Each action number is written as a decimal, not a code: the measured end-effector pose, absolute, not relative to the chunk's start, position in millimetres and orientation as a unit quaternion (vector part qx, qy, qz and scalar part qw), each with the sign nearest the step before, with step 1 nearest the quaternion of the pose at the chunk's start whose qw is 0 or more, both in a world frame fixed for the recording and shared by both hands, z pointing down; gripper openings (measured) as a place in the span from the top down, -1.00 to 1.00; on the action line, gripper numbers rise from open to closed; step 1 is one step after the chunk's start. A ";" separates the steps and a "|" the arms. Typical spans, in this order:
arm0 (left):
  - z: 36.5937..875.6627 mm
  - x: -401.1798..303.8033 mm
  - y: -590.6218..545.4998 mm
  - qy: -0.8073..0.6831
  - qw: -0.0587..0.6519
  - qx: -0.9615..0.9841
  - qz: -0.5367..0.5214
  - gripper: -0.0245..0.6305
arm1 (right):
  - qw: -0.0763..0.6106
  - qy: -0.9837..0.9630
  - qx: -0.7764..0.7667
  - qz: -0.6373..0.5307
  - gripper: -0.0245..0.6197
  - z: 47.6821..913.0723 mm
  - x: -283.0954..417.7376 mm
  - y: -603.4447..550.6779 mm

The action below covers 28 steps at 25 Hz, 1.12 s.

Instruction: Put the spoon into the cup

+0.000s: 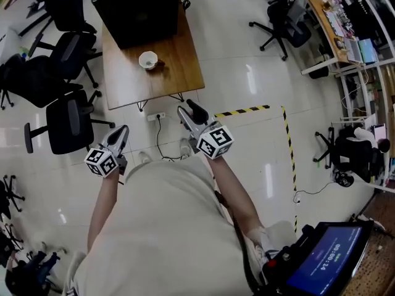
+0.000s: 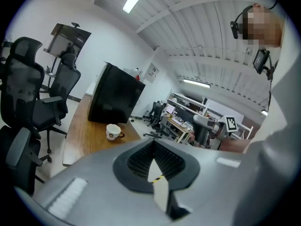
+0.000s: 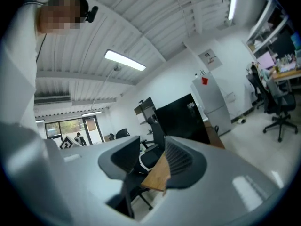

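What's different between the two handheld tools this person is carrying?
The left gripper has its jaws shut, tips together, while the right gripper has its jaws apart. In the head view the left gripper sits closer to the person's body, and the right gripper reaches nearer the wooden table. The left gripper view shows the cup; the right gripper view does not. Both hold nothing.

Wooden table: cup, black box

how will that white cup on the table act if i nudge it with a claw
The cup looks like glazed ceramic: probably rigid, slick and breakable. Upright on the smooth wooden table, it would likely slide under a low push, perhaps tip under a high one.
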<state>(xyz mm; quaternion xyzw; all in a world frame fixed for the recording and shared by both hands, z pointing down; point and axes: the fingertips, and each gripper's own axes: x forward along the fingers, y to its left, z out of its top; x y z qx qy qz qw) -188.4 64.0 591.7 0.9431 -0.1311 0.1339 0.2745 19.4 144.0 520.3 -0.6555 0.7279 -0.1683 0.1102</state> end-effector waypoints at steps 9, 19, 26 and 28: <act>613.3 -200.8 31.6 -0.127 0.270 0.941 0.158 0.93 | 0.093 0.727 -0.661 -0.159 0.43 523.4 -7.4 120.1; 615.2 -195.9 23.1 -0.119 0.277 0.943 0.144 0.93 | 0.073 0.730 -0.661 -0.155 0.49 518.6 -8.5 104.9; 614.4 -187.9 23.5 -0.118 0.277 0.943 0.141 0.93 | 0.043 0.722 -0.670 -0.167 0.57 531.0 1.4 106.9; 614.1 -184.7 26.5 -0.118 0.275 0.944 0.142 0.93 | 0.042 0.721 -0.671 -0.167 0.57 531.5 4.8 112.0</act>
